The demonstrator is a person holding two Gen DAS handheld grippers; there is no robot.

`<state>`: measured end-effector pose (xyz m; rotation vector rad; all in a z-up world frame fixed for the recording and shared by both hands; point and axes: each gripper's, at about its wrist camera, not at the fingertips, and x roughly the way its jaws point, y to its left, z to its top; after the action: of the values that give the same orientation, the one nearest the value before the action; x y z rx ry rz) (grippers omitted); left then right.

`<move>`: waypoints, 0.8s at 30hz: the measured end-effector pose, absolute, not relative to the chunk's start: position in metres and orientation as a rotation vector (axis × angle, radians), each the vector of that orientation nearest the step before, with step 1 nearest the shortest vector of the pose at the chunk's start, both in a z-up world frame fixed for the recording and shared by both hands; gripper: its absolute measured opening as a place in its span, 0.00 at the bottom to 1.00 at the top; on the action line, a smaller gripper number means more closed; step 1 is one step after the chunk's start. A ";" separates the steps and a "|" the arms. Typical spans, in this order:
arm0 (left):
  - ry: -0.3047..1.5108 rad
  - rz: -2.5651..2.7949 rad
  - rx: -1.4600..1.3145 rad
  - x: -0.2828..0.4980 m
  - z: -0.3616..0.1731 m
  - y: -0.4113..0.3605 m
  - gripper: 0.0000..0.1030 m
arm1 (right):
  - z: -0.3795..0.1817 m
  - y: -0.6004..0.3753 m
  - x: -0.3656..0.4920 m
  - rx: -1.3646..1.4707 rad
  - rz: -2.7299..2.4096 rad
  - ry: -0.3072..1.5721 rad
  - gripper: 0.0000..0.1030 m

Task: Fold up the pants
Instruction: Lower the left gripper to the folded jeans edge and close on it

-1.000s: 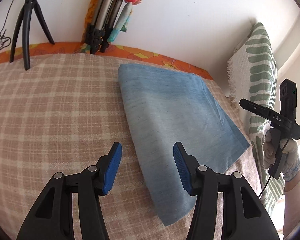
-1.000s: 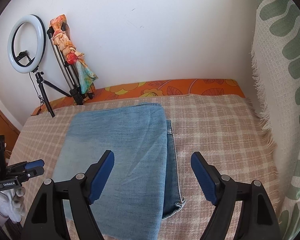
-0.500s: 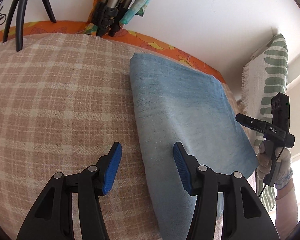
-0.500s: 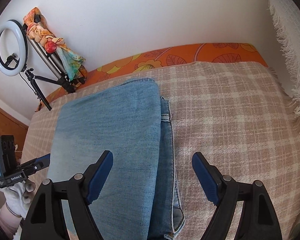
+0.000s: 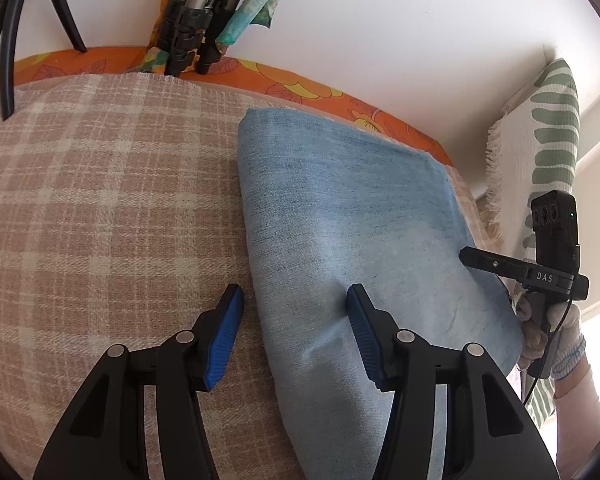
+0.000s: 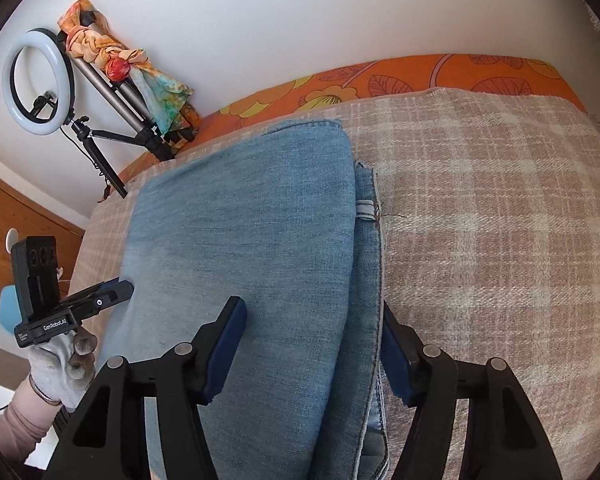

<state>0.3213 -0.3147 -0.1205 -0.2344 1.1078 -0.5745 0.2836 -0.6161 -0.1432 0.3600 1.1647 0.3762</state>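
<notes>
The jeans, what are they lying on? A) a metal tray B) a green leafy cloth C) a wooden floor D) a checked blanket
D: the folded jeans lie flat on the pink-and-cream checked blanket, which shows around them in both wrist views.

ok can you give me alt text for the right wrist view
Folded light blue denim pants lie on a beige plaid blanket, and the right gripper straddles their right-hand edge, black jaws with blue pads closing around it. At the left, a gloved hand holds the left gripper at the pants' opposite edge; a white ring light stands against the wall.
</notes>
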 end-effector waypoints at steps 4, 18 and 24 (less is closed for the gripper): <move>1.093 -0.596 -0.227 0.325 -0.121 -0.321 0.51 | -0.146 -0.609 0.284 0.379 0.417 1.151 0.50; 1.061 -0.578 -0.197 0.329 -0.121 -0.332 0.26 | -0.150 -0.608 0.283 0.460 0.388 1.105 0.39; 1.016 -0.560 -0.152 0.322 -0.112 -0.336 0.16 | -0.131 -0.592 0.276 0.340 0.301 1.086 0.17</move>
<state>0.3223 -0.3359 -0.1121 -0.1517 1.0161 -0.5605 0.2764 -0.5918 -0.1311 0.3399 1.0862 0.3005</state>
